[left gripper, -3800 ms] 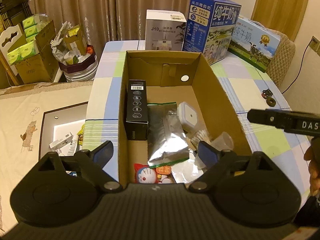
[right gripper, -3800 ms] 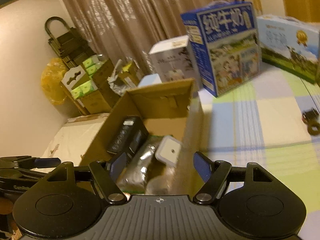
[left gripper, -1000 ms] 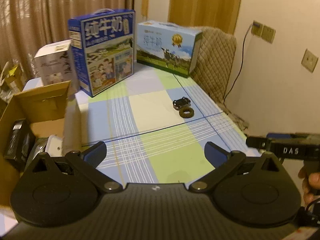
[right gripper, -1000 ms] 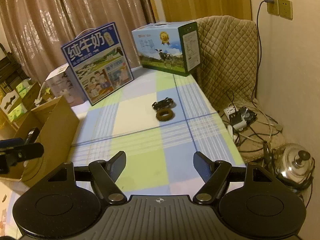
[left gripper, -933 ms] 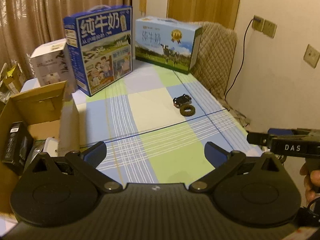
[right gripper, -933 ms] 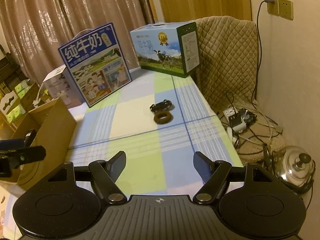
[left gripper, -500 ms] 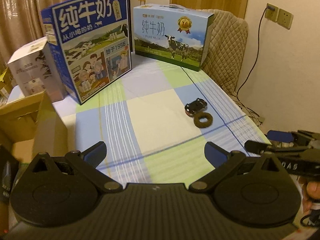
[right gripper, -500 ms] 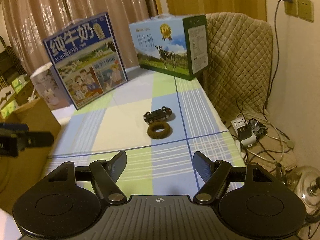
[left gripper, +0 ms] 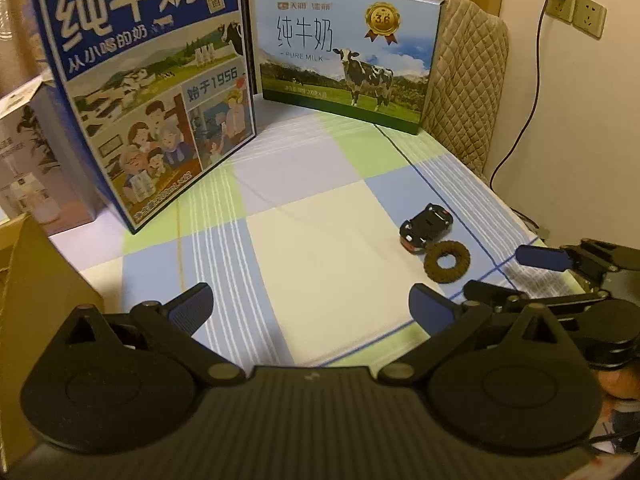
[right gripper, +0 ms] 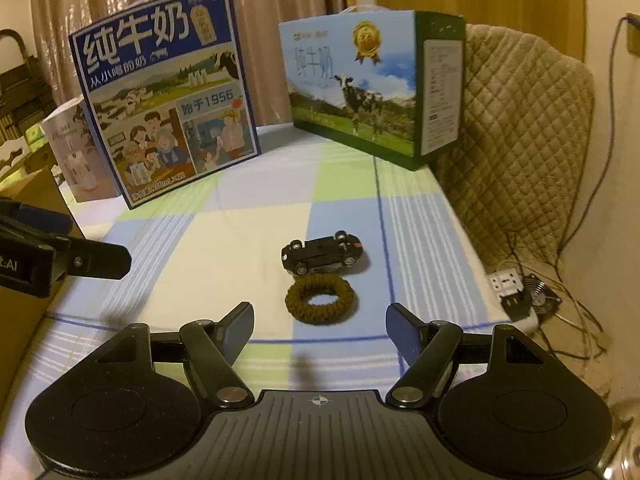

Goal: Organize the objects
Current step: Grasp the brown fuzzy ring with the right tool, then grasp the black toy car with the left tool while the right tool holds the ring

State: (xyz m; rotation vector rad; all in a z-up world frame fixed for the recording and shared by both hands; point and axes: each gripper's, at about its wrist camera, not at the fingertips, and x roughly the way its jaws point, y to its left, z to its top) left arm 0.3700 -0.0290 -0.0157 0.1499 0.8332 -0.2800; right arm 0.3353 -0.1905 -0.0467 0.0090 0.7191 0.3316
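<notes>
A small black toy car [right gripper: 322,255] lies on its side on the checked tablecloth, and a brown knitted ring [right gripper: 319,298] lies just in front of it, close to it. Both also show in the left wrist view, the car [left gripper: 426,227] and the ring [left gripper: 447,261], at the right. My right gripper [right gripper: 320,330] is open and empty, a short way in front of the ring. My left gripper [left gripper: 311,305] is open and empty over the middle of the table, left of both objects. The right gripper's fingers [left gripper: 540,258] reach in from the right edge there.
A tall blue milk carton box [right gripper: 168,92] and a light blue milk box with a cow [right gripper: 372,84] stand at the back. A white box [right gripper: 72,152] and the cardboard box's corner [left gripper: 24,276] are at the left. A quilted chair [right gripper: 516,136] stands past the table's right edge.
Both grippers have swung away from the cardboard box and moved toward the toy car and the ring, which now appear much closer. Both stayed open.
</notes>
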